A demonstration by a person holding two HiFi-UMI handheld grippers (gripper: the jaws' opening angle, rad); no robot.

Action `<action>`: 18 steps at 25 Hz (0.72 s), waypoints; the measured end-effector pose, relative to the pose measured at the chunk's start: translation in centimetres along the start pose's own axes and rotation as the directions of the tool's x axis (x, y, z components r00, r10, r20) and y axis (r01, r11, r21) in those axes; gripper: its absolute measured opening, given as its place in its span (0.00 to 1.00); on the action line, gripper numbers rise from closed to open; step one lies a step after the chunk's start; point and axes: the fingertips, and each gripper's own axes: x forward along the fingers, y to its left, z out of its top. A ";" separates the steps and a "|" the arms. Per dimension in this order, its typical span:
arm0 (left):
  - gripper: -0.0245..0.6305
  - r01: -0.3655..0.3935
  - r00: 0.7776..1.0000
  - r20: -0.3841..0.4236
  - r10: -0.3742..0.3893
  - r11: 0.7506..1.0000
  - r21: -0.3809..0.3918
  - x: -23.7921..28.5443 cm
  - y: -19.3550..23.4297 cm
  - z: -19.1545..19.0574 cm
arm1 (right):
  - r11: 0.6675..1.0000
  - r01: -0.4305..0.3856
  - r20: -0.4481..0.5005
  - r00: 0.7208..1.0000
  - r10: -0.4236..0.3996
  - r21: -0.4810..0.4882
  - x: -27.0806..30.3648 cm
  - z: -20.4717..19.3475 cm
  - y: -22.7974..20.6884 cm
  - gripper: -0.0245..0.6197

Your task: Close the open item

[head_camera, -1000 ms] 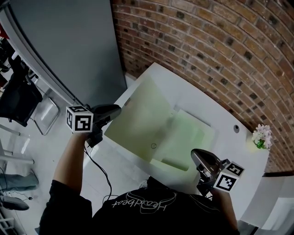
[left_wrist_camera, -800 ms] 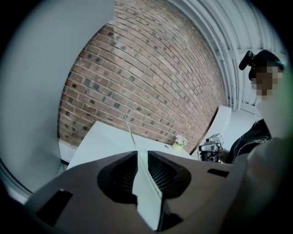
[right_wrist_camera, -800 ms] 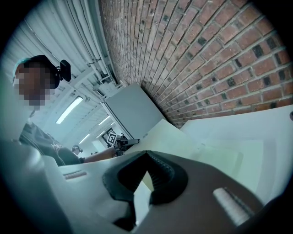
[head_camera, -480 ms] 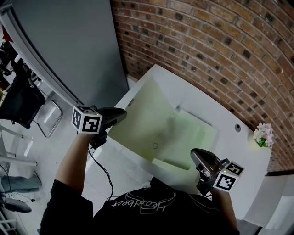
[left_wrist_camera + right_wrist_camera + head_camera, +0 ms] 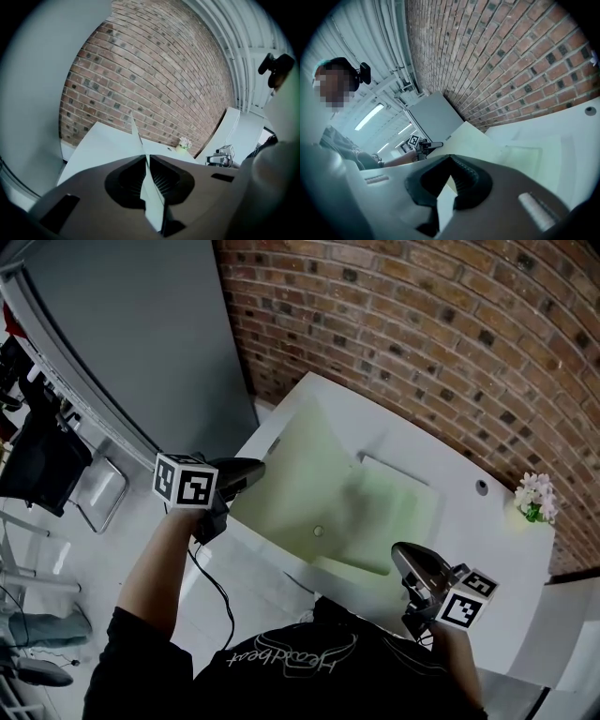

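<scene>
Between the jaws of our left gripper (image 5: 145, 161), pinched shut on its free edge, the raised lid (image 5: 300, 474) leans over the recess (image 5: 403, 512) in the worktop (image 5: 487, 549), so we should lower it slowly, keeping our right gripper (image 5: 450, 161), closed on nothing, clear.

Pale-green lid (image 5: 298, 474) (red-brick wall (image 5: 422, 334))

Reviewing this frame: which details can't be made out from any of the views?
- Inside of the pale green case: in the head view the raised lid covers part of it, so any contents cannot be told.
- Right gripper: in the right gripper view a pale patch shows between its jaws; whether it is gripped or just background is unclear.
- Small round mark on the lid: too small in the head view to identify.
</scene>
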 end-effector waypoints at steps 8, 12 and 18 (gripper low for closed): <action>0.07 -0.017 1.000 -0.016 0.016 1.000 -0.004 0.5 -1.6 0.2 | 0.998 0.056 0.080 0.995 -0.059 0.036 -2.7 -1.6 -0.3 0.04; 0.07 -0.017 1.000 -0.023 0.017 1.000 0.008 1.0 -3.1 0.5 | 0.995 0.079 0.135 0.987 -0.088 0.068 -4.4 -2.3 -0.6 0.04; 0.07 -0.031 0.999 -0.030 0.031 1.000 -0.005 1.6 -4.8 0.9 | 0.992 0.110 0.179 0.976 -0.121 0.069 -6.0 -3.2 -0.4 0.04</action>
